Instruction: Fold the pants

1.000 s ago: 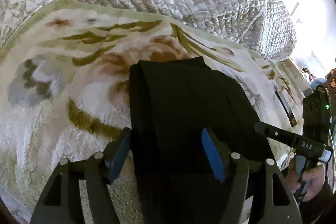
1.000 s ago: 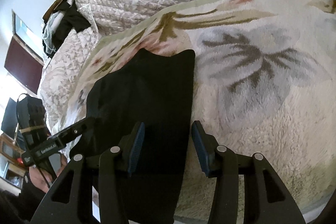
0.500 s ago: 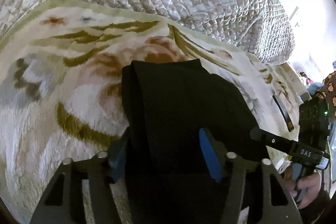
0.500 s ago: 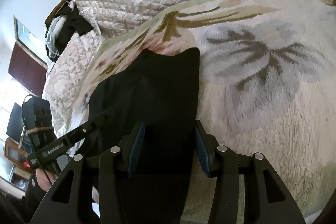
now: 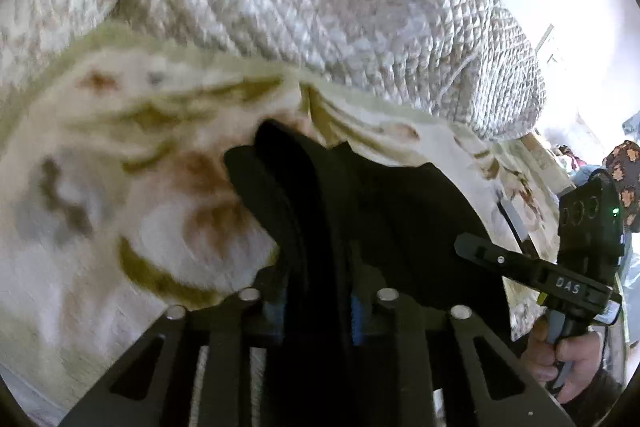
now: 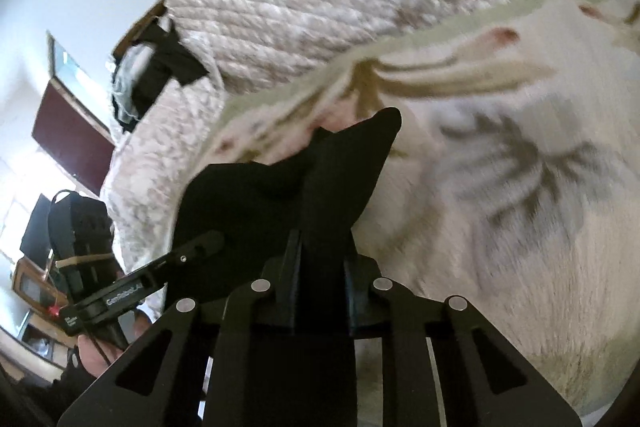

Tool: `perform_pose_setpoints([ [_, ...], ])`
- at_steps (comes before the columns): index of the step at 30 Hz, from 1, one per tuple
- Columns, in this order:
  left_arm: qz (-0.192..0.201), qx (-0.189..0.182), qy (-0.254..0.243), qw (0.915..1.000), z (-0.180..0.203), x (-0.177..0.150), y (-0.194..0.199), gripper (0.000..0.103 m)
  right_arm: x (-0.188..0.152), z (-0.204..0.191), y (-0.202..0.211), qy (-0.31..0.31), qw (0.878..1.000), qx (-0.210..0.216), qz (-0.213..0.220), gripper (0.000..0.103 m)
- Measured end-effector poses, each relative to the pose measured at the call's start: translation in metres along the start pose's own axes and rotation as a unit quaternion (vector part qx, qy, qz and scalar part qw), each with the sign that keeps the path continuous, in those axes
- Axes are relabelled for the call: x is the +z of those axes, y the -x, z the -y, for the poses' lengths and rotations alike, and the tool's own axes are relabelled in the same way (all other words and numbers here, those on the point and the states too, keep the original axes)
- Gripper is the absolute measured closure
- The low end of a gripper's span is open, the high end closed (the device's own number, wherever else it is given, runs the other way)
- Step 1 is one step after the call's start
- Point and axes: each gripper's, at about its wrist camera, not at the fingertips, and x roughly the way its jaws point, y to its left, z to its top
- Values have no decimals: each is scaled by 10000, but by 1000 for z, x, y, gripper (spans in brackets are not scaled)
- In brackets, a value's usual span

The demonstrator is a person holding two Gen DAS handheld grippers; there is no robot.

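The black pants (image 5: 368, 211) lie folded on a floral fleece blanket (image 5: 100, 187). My left gripper (image 5: 316, 307) is shut on the near left edge of the pants, with cloth bunched between its blue pads. My right gripper (image 6: 320, 283) is shut on the near right edge of the pants (image 6: 280, 195). The near end of the pants is lifted off the blanket and puckers upward. The right gripper also shows in the left wrist view (image 5: 480, 251), and the left gripper in the right wrist view (image 6: 208, 241).
A quilted bedspread (image 5: 320, 7) is heaped behind the blanket (image 6: 520, 187). Dark clothes (image 6: 156, 75) lie on the quilt at the far left. The bed's near edge runs just below the grippers. A person's hands hold both grippers.
Both grippers have closed on the near edge of the pants. The near end has lifted and bunched, and both views are blurred by motion.
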Motion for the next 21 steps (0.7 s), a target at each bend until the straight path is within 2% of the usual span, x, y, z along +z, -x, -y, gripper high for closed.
perform_pose_setpoints([
  [5, 248, 149, -144, 9995, -11, 44, 11, 79, 35, -25, -10, 231, 9994, 186, 168, 86],
  [11, 223, 510, -206, 9982, -42, 89, -16, 78, 79, -32, -63, 406, 9990, 175, -17, 86],
  [14, 31, 860, -120, 9962, -64, 93, -48, 73, 85, -18, -98, 456, 9985, -73, -292, 82],
  [16, -275, 1265, -70, 9916, -77, 85, -68, 68, 82, -10, -111, 600, 9951, -644, -450, 80],
  [17, -310, 1392, 26, 9898, -83, 81, -71, 66, 80, -7, -109, 676, 9938, -789, -401, 80],
  [18, -272, 1336, 87, 9906, -85, 80, -69, 67, 78, -6, -103, 735, 9932, -839, -327, 80],
  [21, 32, 1517, -46, 9884, -77, 76, -47, 67, 75, -15, -86, 1005, 9891, -1056, -191, 80],
])
